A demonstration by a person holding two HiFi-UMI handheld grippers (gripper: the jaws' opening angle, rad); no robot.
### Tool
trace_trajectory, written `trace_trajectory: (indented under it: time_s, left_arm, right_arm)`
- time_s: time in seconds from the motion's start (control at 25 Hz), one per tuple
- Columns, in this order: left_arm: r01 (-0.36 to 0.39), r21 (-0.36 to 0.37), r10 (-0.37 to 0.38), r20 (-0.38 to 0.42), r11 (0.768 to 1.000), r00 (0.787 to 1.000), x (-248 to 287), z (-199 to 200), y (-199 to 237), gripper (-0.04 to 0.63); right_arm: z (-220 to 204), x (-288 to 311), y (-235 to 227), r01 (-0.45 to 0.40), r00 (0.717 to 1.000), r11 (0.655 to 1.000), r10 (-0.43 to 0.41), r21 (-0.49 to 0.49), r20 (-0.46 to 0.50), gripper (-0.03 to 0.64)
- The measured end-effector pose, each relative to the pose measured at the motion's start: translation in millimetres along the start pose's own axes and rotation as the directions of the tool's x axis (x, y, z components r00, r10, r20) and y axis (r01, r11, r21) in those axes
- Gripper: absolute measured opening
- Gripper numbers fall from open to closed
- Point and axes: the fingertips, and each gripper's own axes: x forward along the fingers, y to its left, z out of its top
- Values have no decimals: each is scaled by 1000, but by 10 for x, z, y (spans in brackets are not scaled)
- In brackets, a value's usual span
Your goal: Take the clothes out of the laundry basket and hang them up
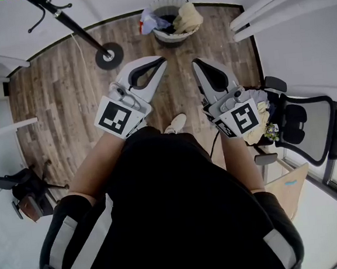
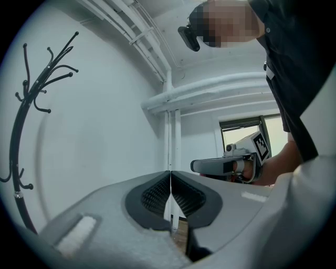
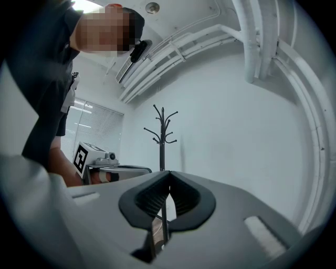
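Premises read as an office or test room rather than a home. The floor [image 1: 65,93] is wood-look plank, edged with dark skirting. The walls [image 2: 105,136] are plain white. White pipes [image 3: 173,47] run exposed along the junction of wall and ceiling. A black mesh office chair [image 1: 309,130] with armrests stands at one side. A black coat stand [image 3: 162,136] rises from a round base on open floor. A window [image 3: 97,123] carries slatted blinds. A laundry basket [image 1: 171,36] holding clothes [image 1: 186,18] sits on the floor near the far wall.
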Motion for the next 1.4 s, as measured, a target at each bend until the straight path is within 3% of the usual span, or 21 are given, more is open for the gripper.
trace_trajectory:
  time_s: [0.24,0.28,0.32,0.36,0.64,1.08,1.4]
  left_arm:
    - [-28,2,28,-16,1000,999,95,-8,37,199]
    - [-34,5,34,-18,999,999,107,-7,51,228]
    - [-40,10,40,-18,999,999,119,0,61,248]
    - [-44,14,44,-17,999,999,132,12,66,259]
    - [-34,19,35,-24,999,999,339,0,-50,316]
    - [-37,31,38,-33,999,999,854,-47,-316,322]
    - [-7,6,8,-50,1000,999,1353,-274,35,321]
  right_arm:
    - [26,-83,-171,47,999,999,-47,-13,11,-5]
    - [18,-78,-190,41,999,999,-41,1,5,210]
    - [6,-71,-208,35,999,999,-35,17,-3,358]
    - [-4,-74,-228,33,999,999,-33,25,-10,380]
    - [-7,-282,-433,50,999,999,-50,16,-10,382]
    - [-33,-634,-923,49,999,999,-49,22,-3,371]
    - [-282,-423,-1490,90,996,994,-88,55,-33,362]
